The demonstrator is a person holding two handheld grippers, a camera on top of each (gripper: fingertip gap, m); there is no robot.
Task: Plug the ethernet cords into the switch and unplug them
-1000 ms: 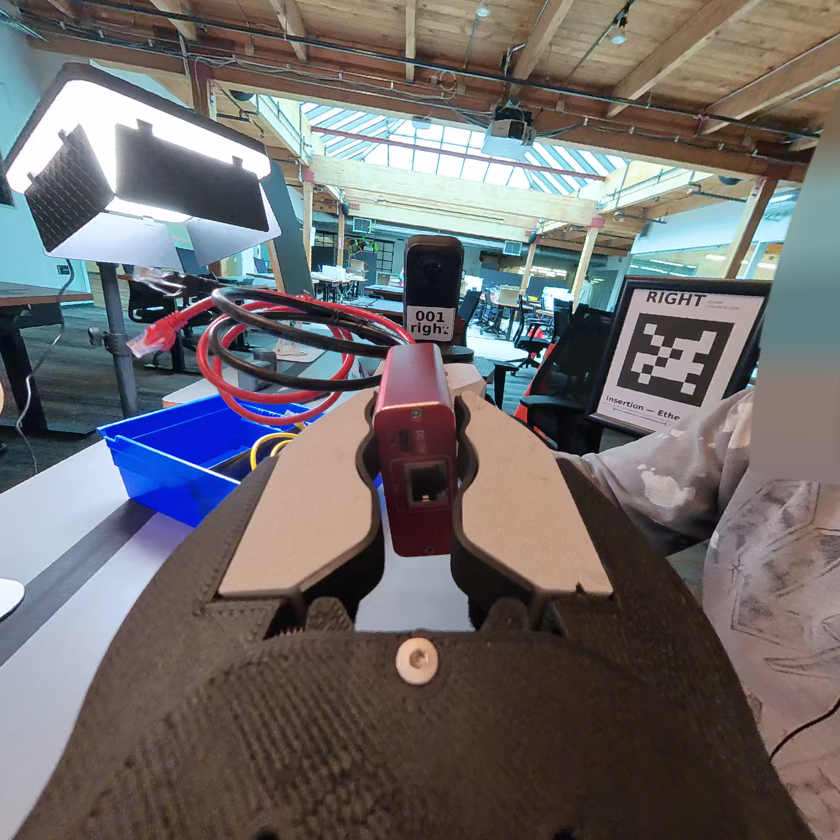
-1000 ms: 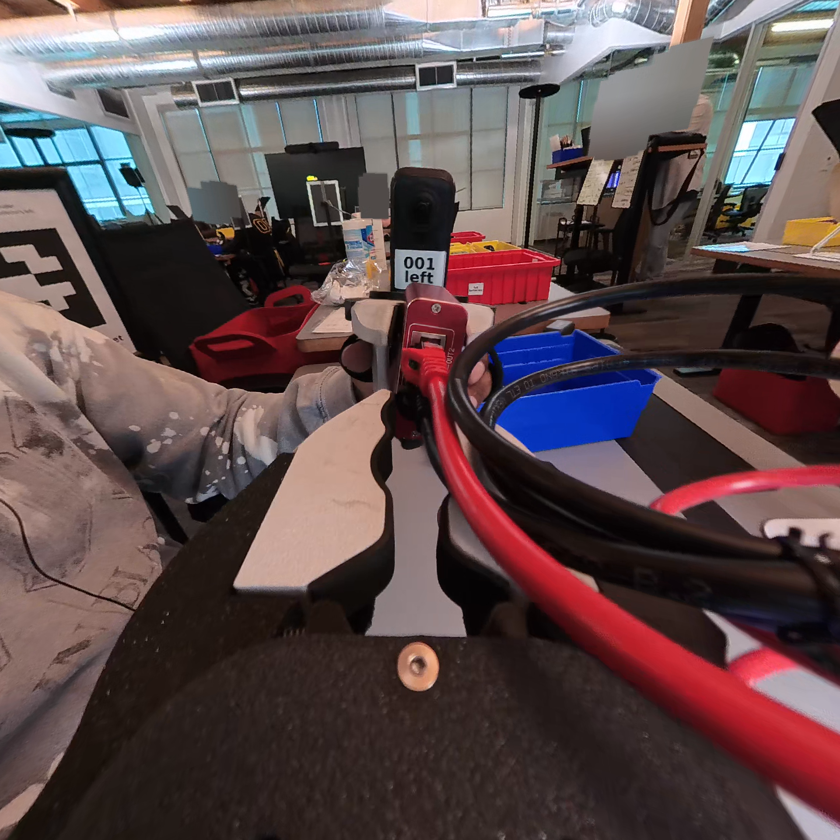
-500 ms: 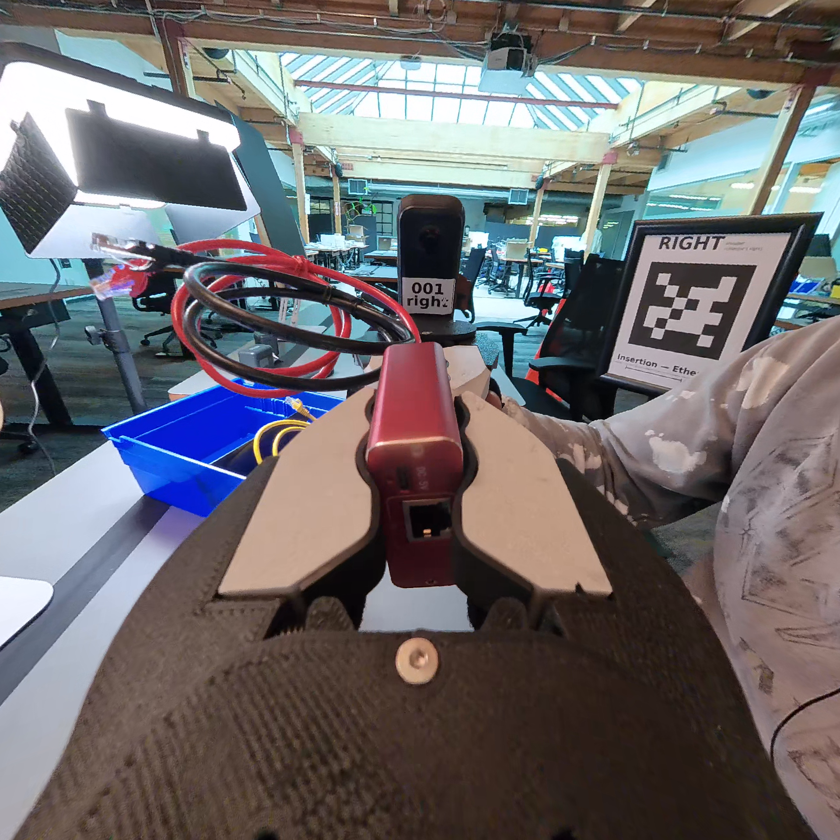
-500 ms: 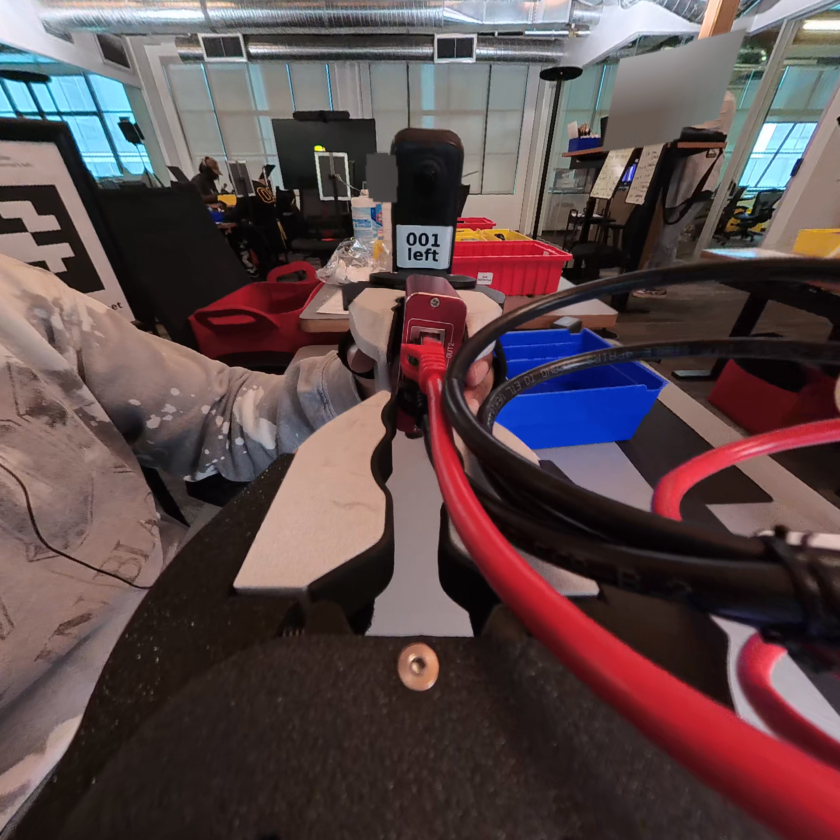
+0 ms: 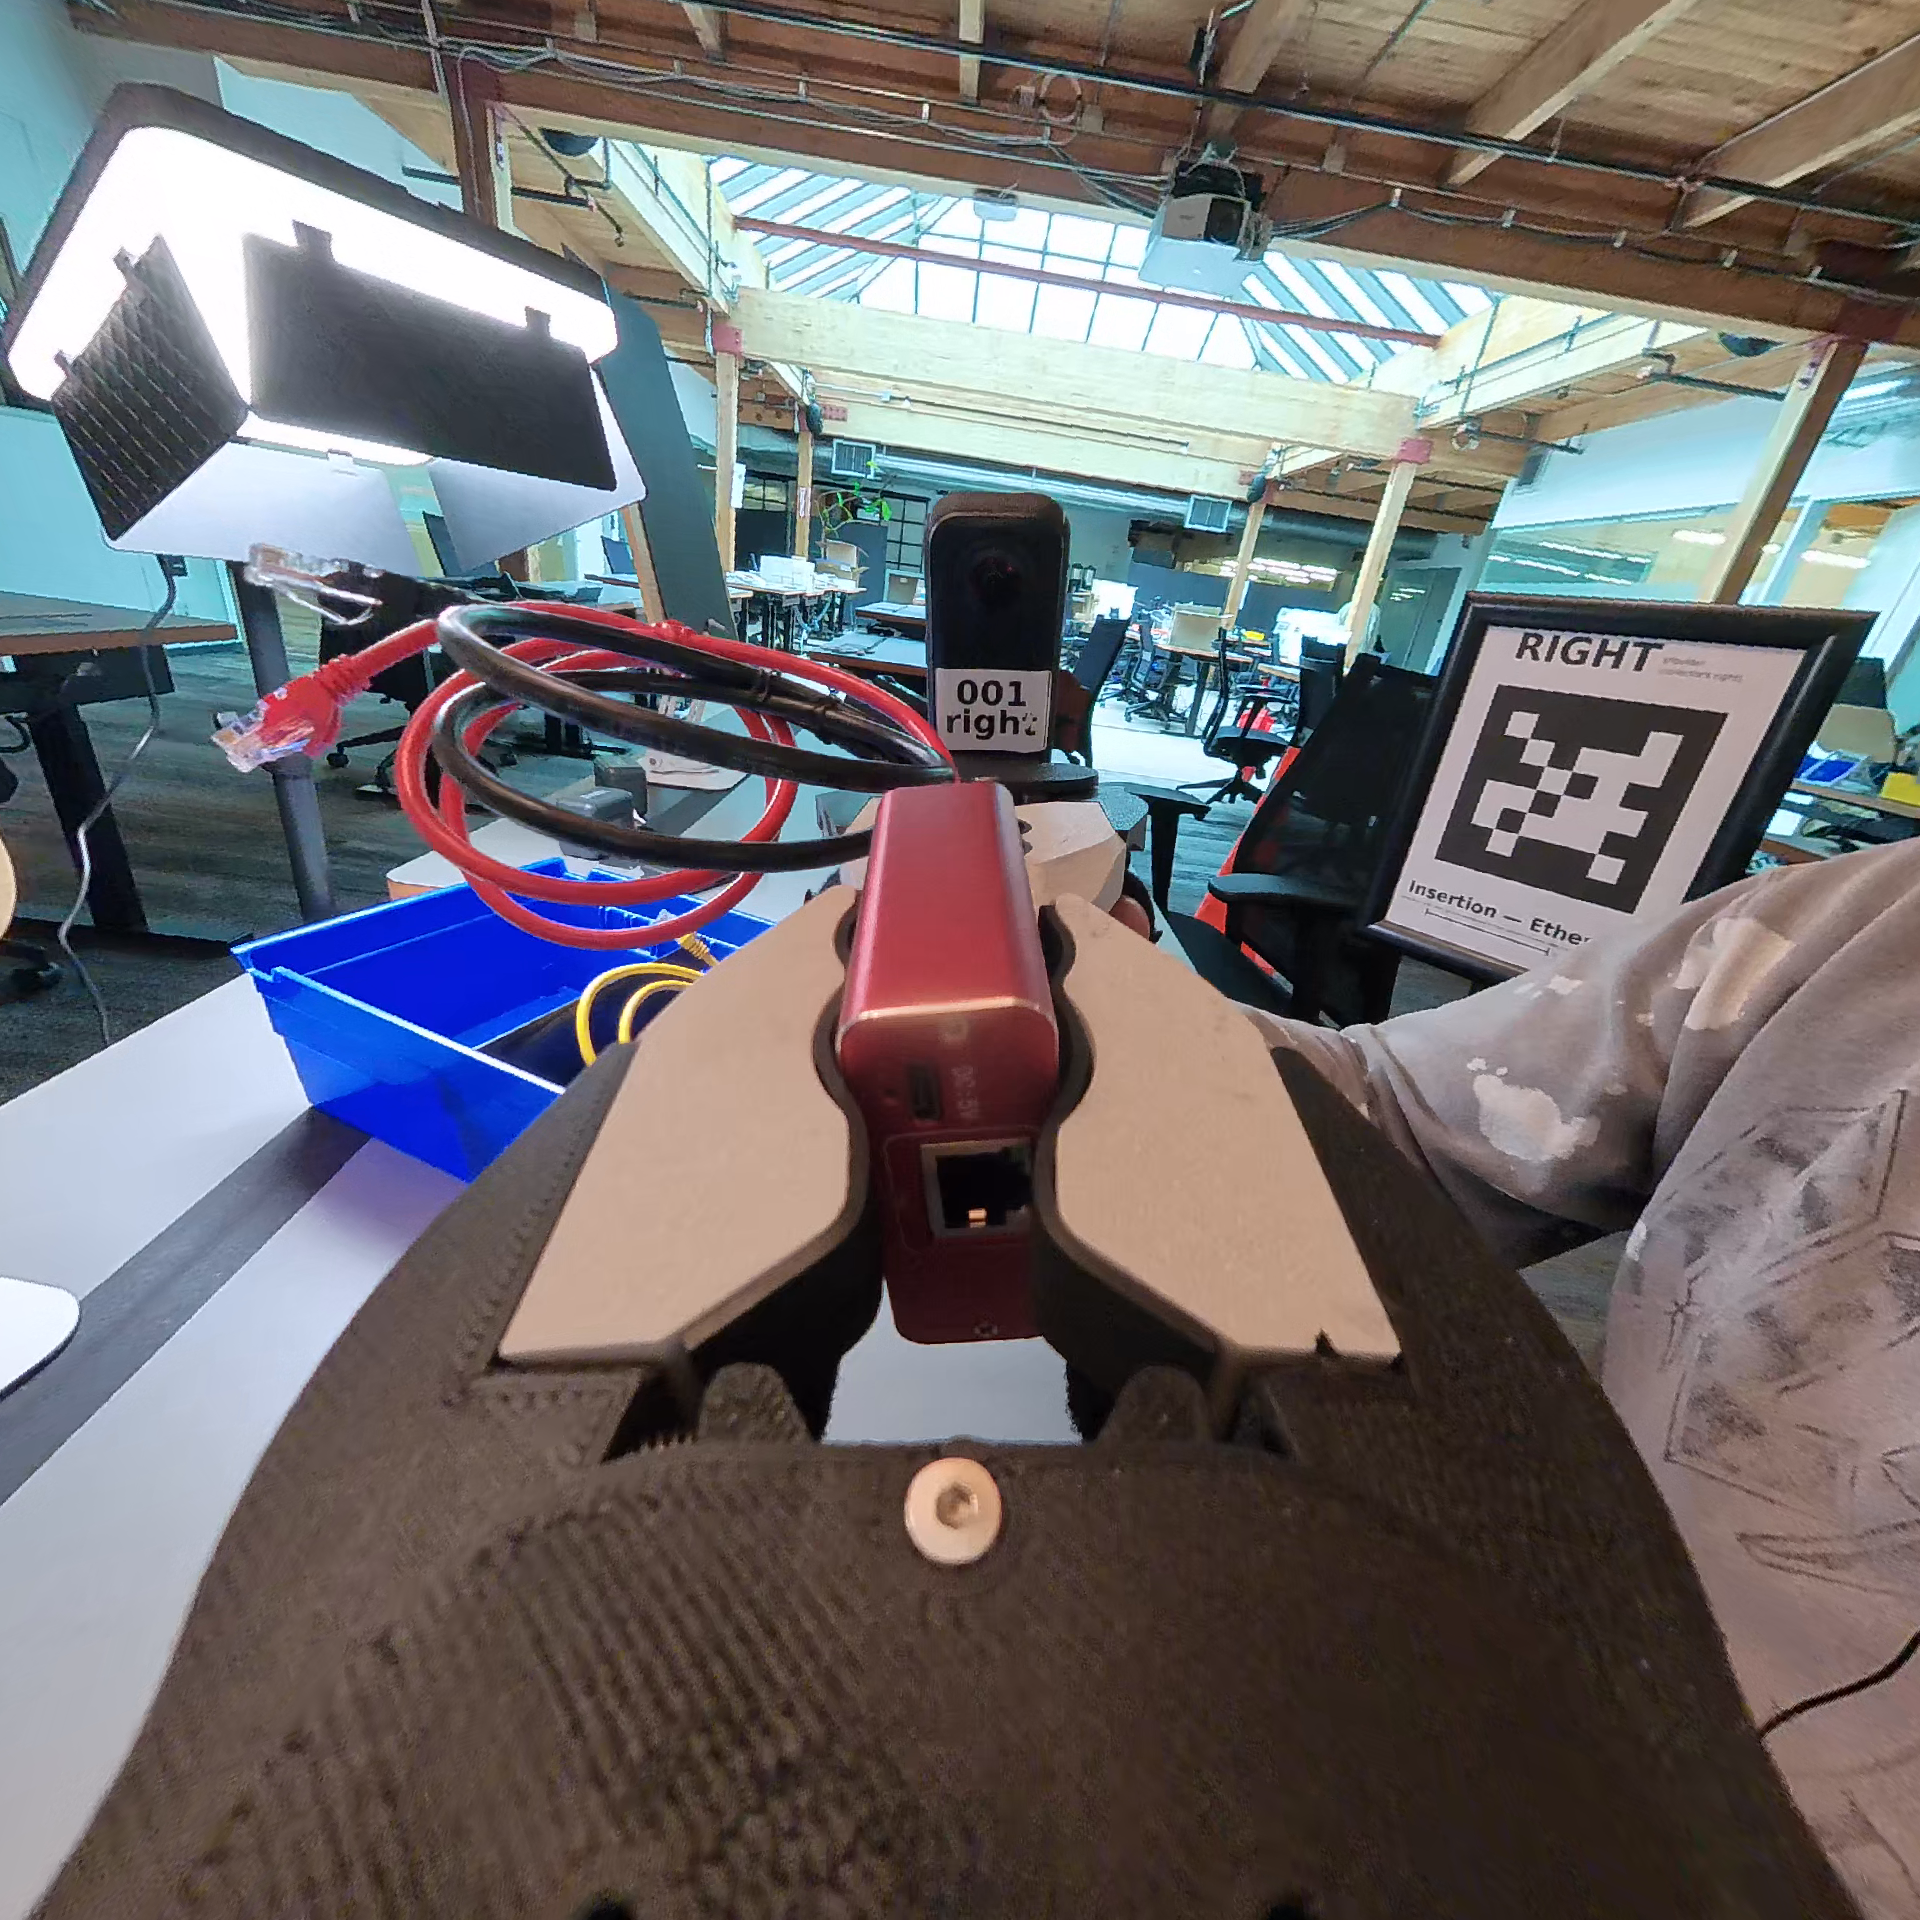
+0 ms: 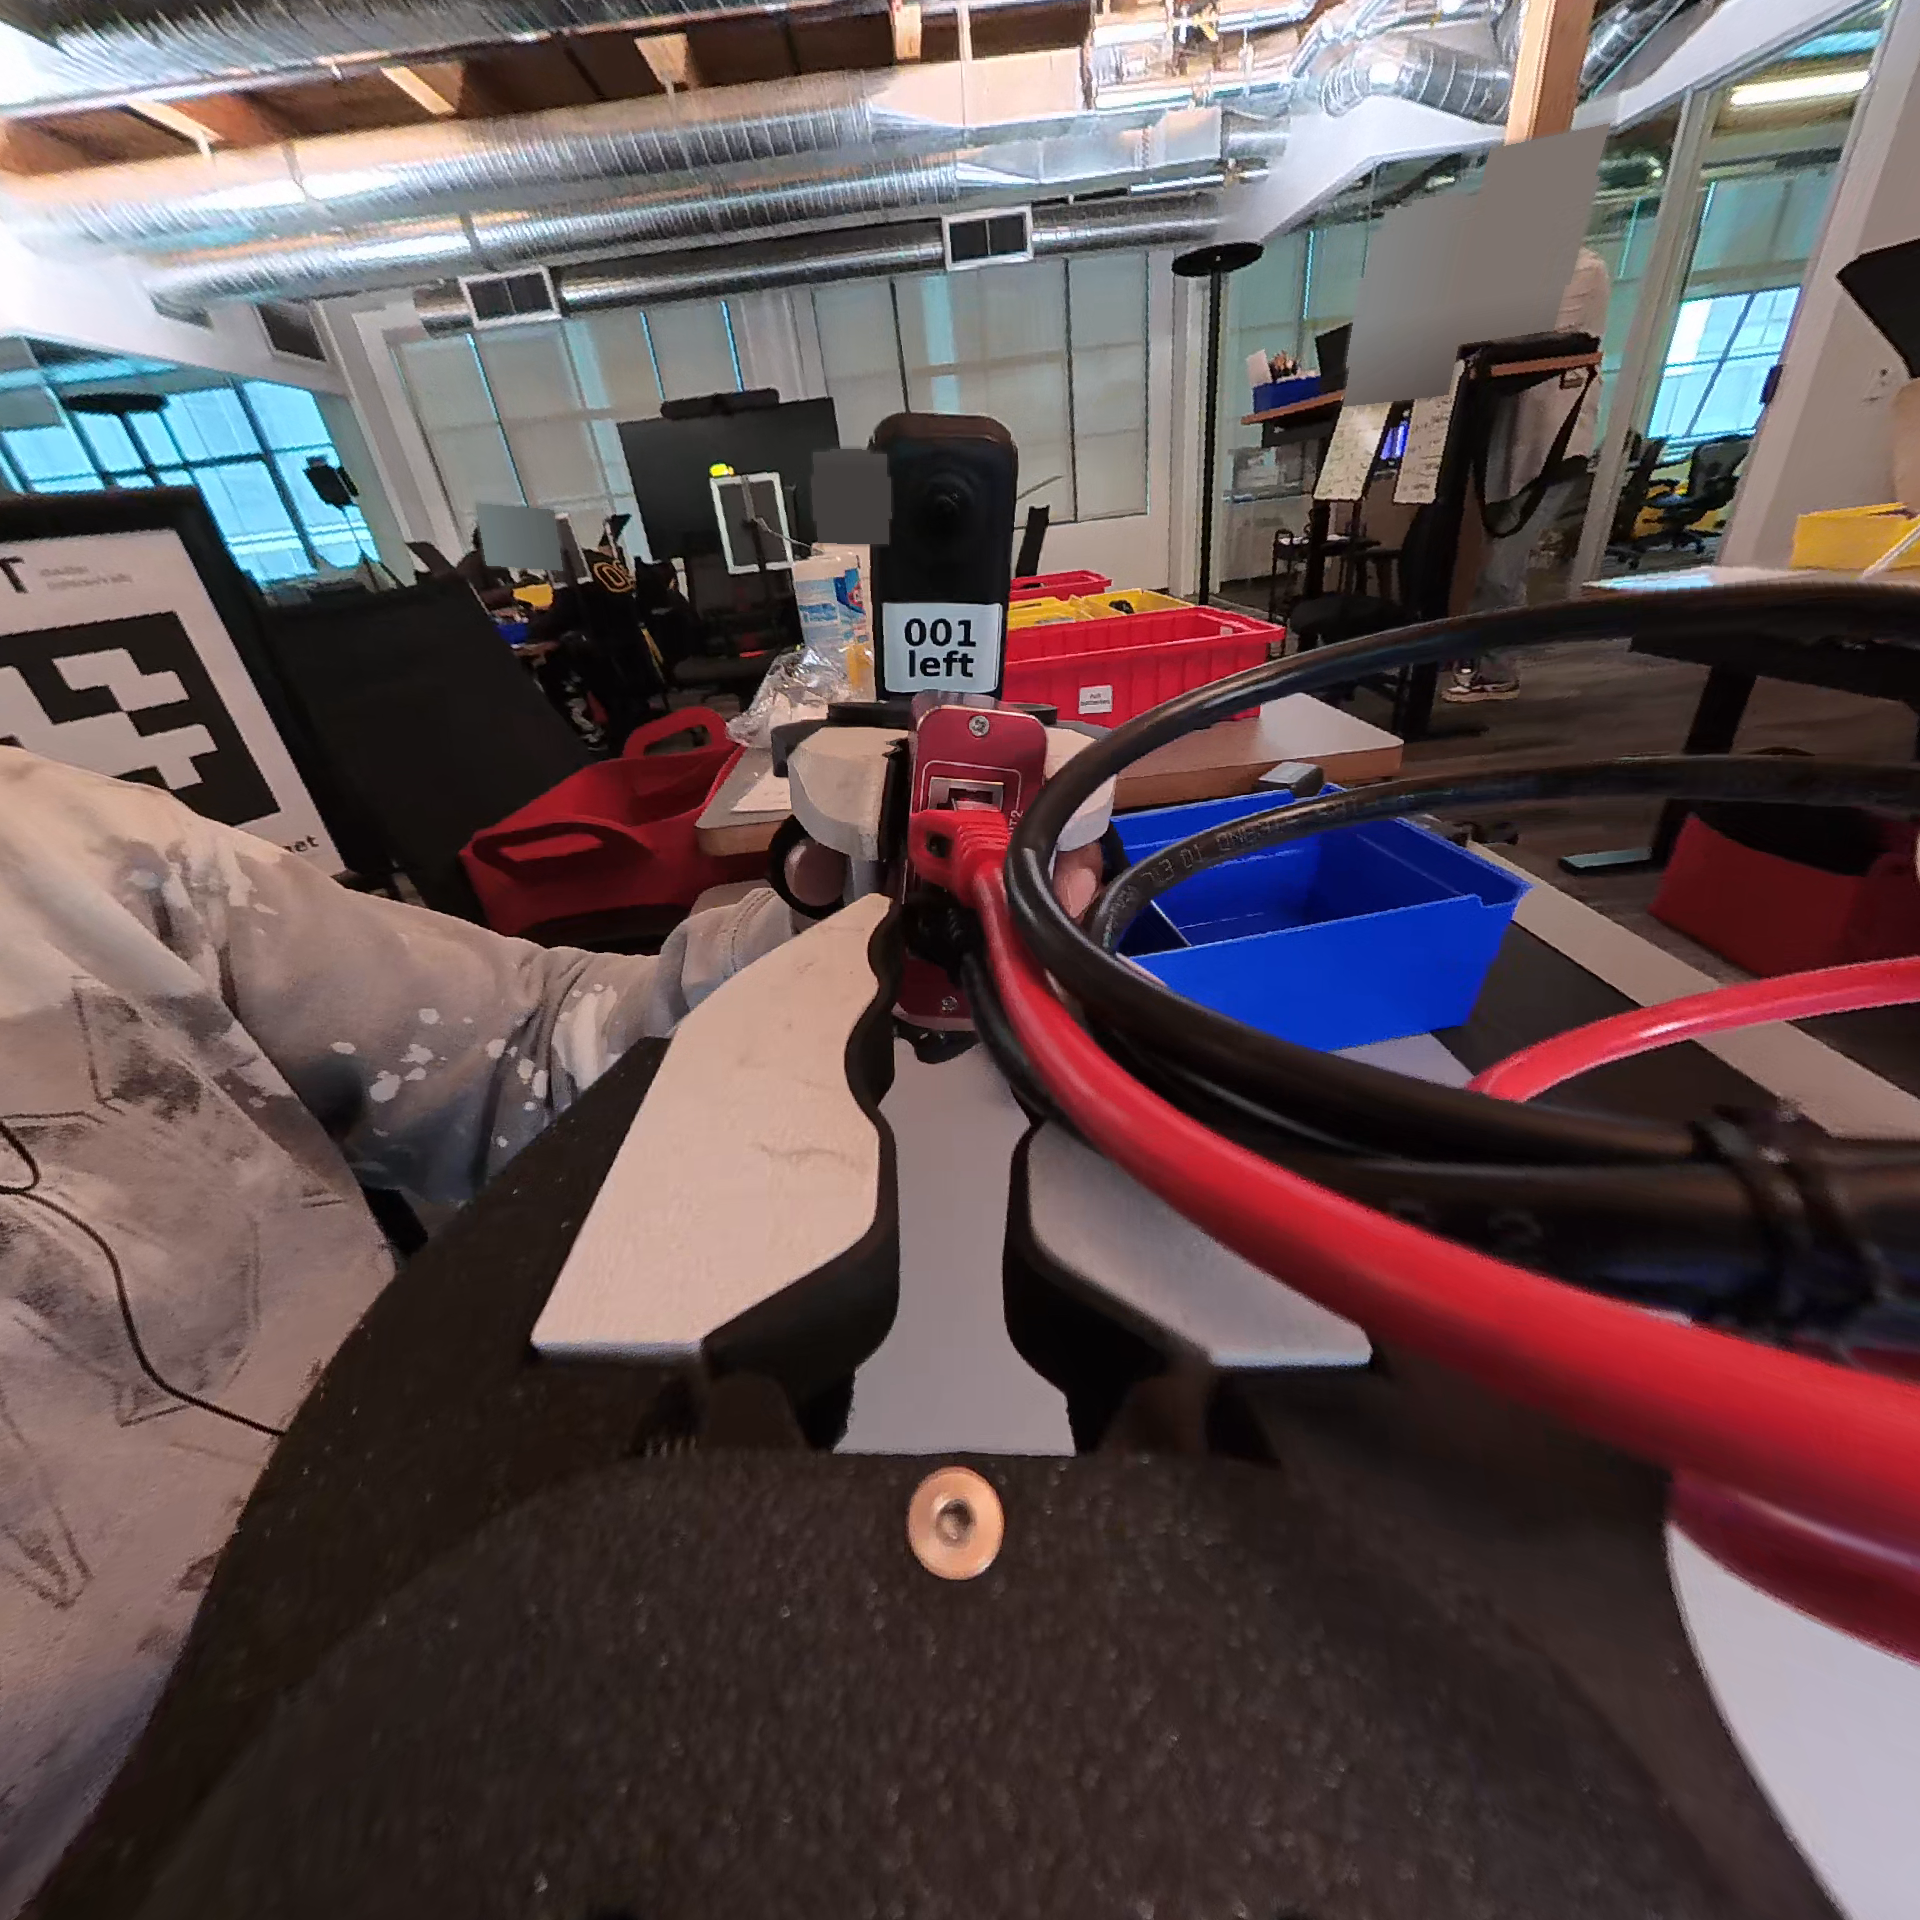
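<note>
Two claws, one job. My left gripper is clamped on the red switch, held up over the table. My right gripper is pinched on the red cord right by its plug, which looks seated in the switch's far port. Next: squeeze tab, pull straight, no twisting. Camera tags & a framed marker sign carry print; not quoting it.

Black hand-held gripper, grey fingers, paint-splattered sleeve.
</note>
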